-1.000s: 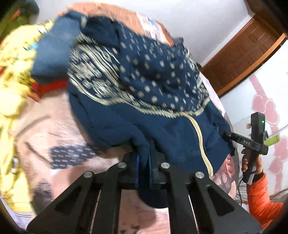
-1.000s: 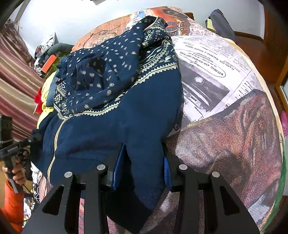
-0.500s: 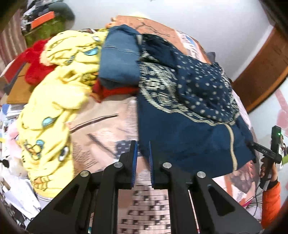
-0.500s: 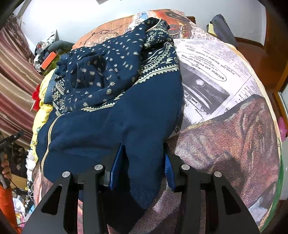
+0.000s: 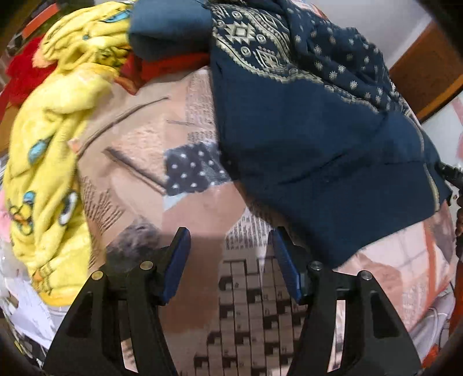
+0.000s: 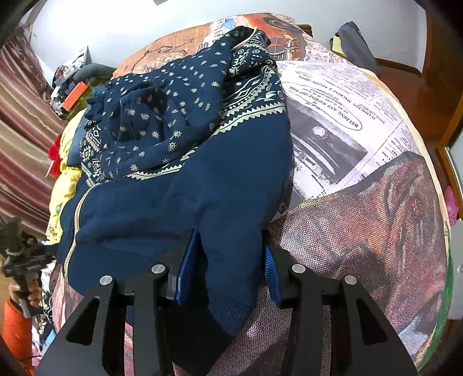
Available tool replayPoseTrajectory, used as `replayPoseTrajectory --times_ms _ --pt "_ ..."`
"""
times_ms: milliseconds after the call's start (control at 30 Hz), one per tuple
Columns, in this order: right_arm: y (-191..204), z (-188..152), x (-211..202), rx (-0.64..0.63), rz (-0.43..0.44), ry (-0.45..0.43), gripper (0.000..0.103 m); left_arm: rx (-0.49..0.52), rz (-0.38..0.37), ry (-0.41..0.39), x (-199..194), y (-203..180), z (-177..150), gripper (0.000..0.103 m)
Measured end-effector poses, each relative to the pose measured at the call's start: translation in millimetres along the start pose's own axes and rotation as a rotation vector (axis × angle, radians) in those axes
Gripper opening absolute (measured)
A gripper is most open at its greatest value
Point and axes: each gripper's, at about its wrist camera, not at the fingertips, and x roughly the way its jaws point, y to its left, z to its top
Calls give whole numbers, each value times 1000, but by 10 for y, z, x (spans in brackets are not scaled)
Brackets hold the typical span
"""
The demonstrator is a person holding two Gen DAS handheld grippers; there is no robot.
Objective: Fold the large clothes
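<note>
A dark blue sweater with cream patterned bands lies bunched on the bed. My left gripper hovers over the printed bedspread just left of the sweater's lower edge. Its jaws are opening and nothing is between them. My right gripper is shut on a corner of the sweater's hem, which fills the gap between the blue pads. The sweater's patterned upper part is folded over on top of its plain body.
A yellow fleece garment, a red item and a folded blue cloth are piled to the left of the sweater. A newspaper-print bedspread stretches to the right. A hand and orange sleeve show at the bed's edge.
My left gripper let go of the sweater's hem, swung left and down over the bedspread, and its jaws spread apart. My right gripper stayed put on the hem.
</note>
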Motion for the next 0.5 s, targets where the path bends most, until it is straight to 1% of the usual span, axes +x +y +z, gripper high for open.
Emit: replayPoseTrajectory --times_ms 33,67,100,133,200,300,367,433,500 --pt "-1 -2 -2 -1 -1 1 40 -11 -11 -9 4 6 25 58" --pt "1 -3 -1 -1 -1 1 40 -35 -47 -6 3 28 63 58" --pt "0 -4 0 0 -1 1 40 -79 -126 -3 -15 68 116 58" --pt "-3 -4 1 1 0 1 40 -111 -179 -9 -38 102 144 58" --pt "5 2 5 1 -2 3 40 -182 -294 -50 -149 139 241 58" --pt "5 4 7 -1 -2 5 40 -197 -426 -92 -281 57 381 58" --pt "-2 5 7 0 0 6 40 -167 -441 -91 -296 -62 468 61" --pt "-3 3 6 0 1 5 40 -120 -412 -61 -229 -232 560 61" --pt "-4 -3 5 0 3 3 40 -98 -352 -23 -133 -336 586 61"
